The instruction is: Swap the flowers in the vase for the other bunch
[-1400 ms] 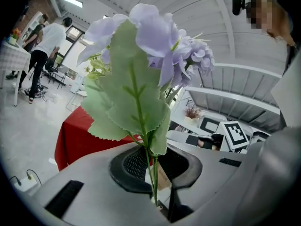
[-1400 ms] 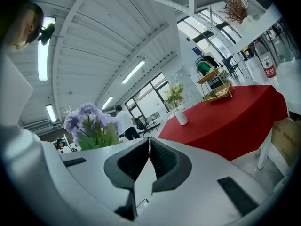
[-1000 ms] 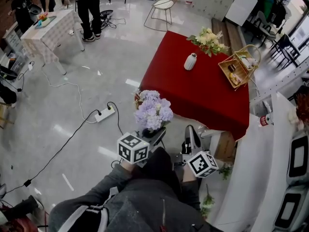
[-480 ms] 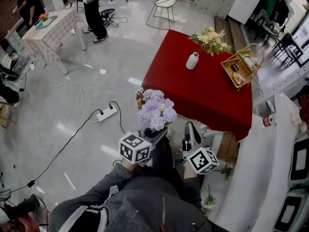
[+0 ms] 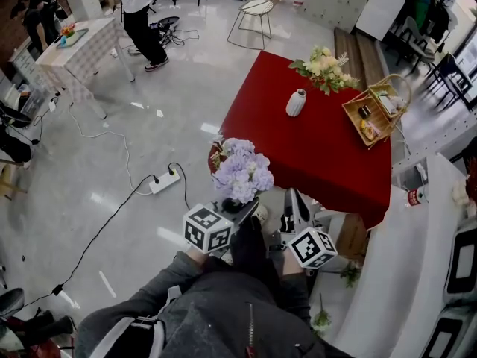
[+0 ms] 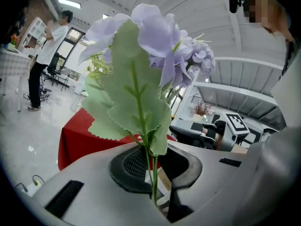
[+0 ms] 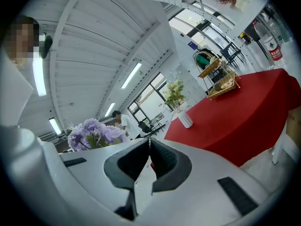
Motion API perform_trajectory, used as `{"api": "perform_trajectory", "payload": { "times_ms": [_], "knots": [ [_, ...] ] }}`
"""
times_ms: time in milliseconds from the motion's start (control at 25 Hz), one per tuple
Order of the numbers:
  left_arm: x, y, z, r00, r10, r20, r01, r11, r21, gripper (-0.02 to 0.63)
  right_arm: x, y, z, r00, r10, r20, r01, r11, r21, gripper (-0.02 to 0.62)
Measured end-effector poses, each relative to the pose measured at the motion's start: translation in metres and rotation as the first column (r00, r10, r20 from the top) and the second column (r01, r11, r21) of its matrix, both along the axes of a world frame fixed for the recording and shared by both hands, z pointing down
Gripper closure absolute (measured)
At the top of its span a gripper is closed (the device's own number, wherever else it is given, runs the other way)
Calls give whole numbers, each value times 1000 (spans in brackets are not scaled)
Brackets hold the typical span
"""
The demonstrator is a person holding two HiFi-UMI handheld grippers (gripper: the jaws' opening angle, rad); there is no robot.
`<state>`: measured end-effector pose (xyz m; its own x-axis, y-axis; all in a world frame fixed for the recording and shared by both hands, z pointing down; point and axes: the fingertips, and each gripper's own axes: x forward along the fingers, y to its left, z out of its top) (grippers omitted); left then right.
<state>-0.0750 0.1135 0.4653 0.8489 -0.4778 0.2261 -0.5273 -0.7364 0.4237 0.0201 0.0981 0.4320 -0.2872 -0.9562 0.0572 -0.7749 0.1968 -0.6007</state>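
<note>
A bunch of purple flowers [image 5: 242, 171] stands upright in my left gripper [image 5: 235, 206], which is shut on its thin green stems [image 6: 153, 173]. Its blooms [image 6: 160, 36] and a big leaf fill the left gripper view. My right gripper [image 5: 293, 206] is beside it, shut with nothing between its jaws [image 7: 149, 144]. Ahead, a small white vase [image 5: 296, 103] stands on the red table [image 5: 320, 155] with no flowers in its mouth. A yellow and white bunch [image 5: 323, 64] lies beyond it at the far edge. The right gripper view shows the vase [image 7: 185, 119] and that bunch [image 7: 175, 93] too.
A wicker basket [image 5: 375, 110] sits at the table's right edge. A power strip [image 5: 162, 182] and cables lie on the floor to the left. A person [image 5: 141, 13] stands by a checked table [image 5: 82, 47] far left. A white counter [image 5: 402, 267] runs along the right.
Both grippers have edged a little toward the red table, the purple bunch going with the left one. The person in the background has shifted.
</note>
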Motion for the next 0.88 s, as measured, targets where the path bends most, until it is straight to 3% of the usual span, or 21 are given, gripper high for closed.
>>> {"api": "perform_trajectory", "payload": {
  "times_ms": [480,880],
  "knots": [
    [28,-54,4,1000,2,-3,-2,1000,3,555,29,-51,5,1000,21,-7,-21,1000,-4,581],
    [47,-108,-1,1000,-27,-8,27,1000,-3,557,42,-111,4,1000,-24,-11,24,1000,-20,581]
  ]
}}
